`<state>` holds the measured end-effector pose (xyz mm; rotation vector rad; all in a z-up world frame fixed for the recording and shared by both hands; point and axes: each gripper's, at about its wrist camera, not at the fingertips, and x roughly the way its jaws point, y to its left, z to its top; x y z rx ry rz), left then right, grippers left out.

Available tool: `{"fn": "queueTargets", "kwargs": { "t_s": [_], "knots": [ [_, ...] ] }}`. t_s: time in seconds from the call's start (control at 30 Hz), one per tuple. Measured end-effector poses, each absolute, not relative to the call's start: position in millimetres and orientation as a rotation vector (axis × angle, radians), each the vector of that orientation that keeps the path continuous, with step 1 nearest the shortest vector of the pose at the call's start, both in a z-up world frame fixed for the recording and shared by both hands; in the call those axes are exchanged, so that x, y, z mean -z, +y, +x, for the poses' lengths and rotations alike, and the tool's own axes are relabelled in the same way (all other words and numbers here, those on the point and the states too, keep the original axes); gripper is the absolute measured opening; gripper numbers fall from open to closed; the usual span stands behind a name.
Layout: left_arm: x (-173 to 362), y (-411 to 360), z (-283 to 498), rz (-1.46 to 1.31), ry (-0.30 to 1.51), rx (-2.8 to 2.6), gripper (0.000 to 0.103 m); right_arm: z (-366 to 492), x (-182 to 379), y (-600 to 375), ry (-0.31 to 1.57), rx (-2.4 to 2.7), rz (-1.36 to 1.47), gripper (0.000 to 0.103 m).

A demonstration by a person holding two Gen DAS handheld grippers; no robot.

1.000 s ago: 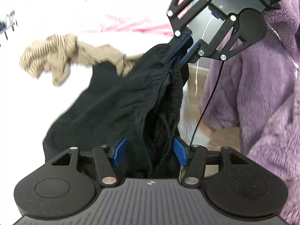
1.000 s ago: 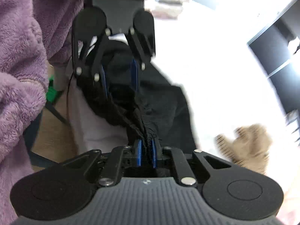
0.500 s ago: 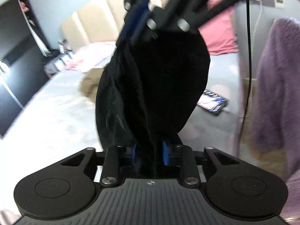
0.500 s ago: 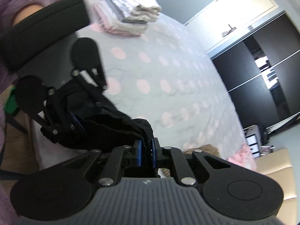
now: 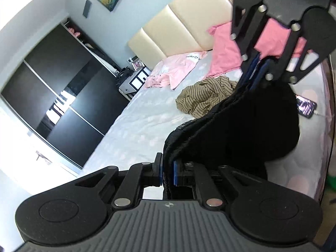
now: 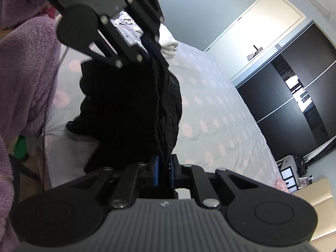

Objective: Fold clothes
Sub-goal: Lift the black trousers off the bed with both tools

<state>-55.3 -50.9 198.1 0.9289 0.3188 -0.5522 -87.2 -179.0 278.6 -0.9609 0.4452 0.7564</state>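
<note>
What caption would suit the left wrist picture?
Left gripper closing on a black garment also held by the right gripper, above the bed.

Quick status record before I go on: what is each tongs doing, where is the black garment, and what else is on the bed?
left tongs: jaws closing, black garment pinched between the pads
right tongs: shut on the same garment's edge
black garment: held up between both tongs, hanging above the bed
also on bed: striped tan garment, pink clothes, pink pillow, phone, folded pale pile
fold: not yet laid flat
</note>
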Motion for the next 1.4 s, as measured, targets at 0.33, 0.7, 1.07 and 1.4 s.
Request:
{"fn": "queueTargets", "kwargs": {
  "t_s": [0.33, 0.7, 1.07, 1.4],
  "knots": [
    [-223, -48, -57, 0.909, 0.224, 0.555, 0.007, -62, -294, -186, 0.508, -0.693, -0.906, 0.037],
    [-209, -28, -34, 0.904, 0.353, 0.537, 0.007, -66, -245, -198, 0.634, -0.83, -0.779, 0.047],
    [-200, -25, -38, 0.846, 0.424, 0.54, 0.007, -75, -166, -152, 0.763, -0.752, -0.648, 0.063],
    [-202, -18, -28, 0.785, 0.461, 0.522, 0.007, -37, -132, -147, 0.924, -0.616, -0.3, 0.043]
  ]
}}
